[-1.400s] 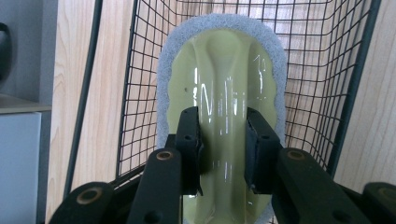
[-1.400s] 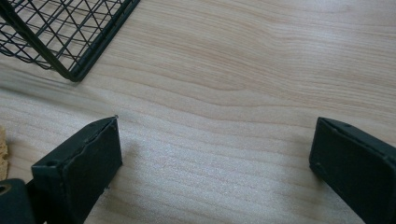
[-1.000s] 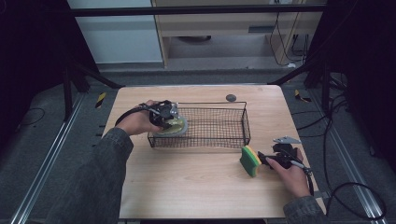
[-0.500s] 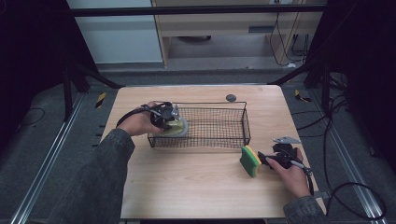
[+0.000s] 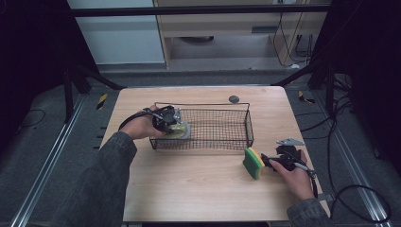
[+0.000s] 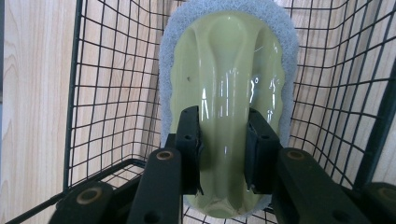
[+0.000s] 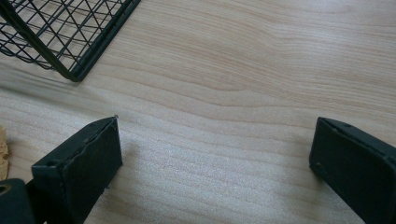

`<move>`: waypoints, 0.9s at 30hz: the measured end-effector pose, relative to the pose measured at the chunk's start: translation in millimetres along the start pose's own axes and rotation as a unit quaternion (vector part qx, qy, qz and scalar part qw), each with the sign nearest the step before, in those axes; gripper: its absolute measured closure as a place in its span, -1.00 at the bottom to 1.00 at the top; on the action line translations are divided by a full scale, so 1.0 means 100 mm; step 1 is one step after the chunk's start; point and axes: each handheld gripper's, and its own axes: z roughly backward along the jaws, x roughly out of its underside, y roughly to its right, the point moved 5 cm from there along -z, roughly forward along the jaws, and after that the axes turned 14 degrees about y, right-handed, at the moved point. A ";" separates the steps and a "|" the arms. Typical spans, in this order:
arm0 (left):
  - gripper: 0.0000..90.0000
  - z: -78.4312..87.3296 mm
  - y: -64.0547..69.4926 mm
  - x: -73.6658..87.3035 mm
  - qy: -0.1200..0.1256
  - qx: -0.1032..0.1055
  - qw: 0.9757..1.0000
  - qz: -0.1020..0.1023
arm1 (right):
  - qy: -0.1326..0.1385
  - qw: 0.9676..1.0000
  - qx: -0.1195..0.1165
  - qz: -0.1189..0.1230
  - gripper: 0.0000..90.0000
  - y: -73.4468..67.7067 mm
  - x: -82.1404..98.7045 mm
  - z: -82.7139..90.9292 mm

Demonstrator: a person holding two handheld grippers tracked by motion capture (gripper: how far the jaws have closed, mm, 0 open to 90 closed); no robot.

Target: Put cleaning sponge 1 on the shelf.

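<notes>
Here the scrubber's handle sits between the left gripper's fingers.

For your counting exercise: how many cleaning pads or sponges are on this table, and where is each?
2. A pale green scrubber lies in the wire basket's left end, gripped by the left gripper. A green-and-yellow sponge stands on the table by the right gripper.

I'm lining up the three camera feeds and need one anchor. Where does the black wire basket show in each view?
High view: the wire basket sits mid-table, its left end around the scrub pad held by the left hand-held gripper.
Left gripper view: its mesh surrounds the pad on both sides.
Right gripper view: one corner shows at top left.
Shared landmark: the light wooden tabletop beneath the basket.
</notes>
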 end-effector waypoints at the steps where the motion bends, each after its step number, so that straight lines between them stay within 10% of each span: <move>1: 0.56 -0.01 0.01 0.00 -0.001 0.001 1.000 0.001 | 0.000 1.000 0.000 -0.001 -0.94 0.00 0.00 0.00; 27: 0.50 0.03 0.04 0.03 0.008 0.001 1.000 0.016 | 0.000 1.000 -0.001 -0.001 -0.94 0.00 0.00 0.00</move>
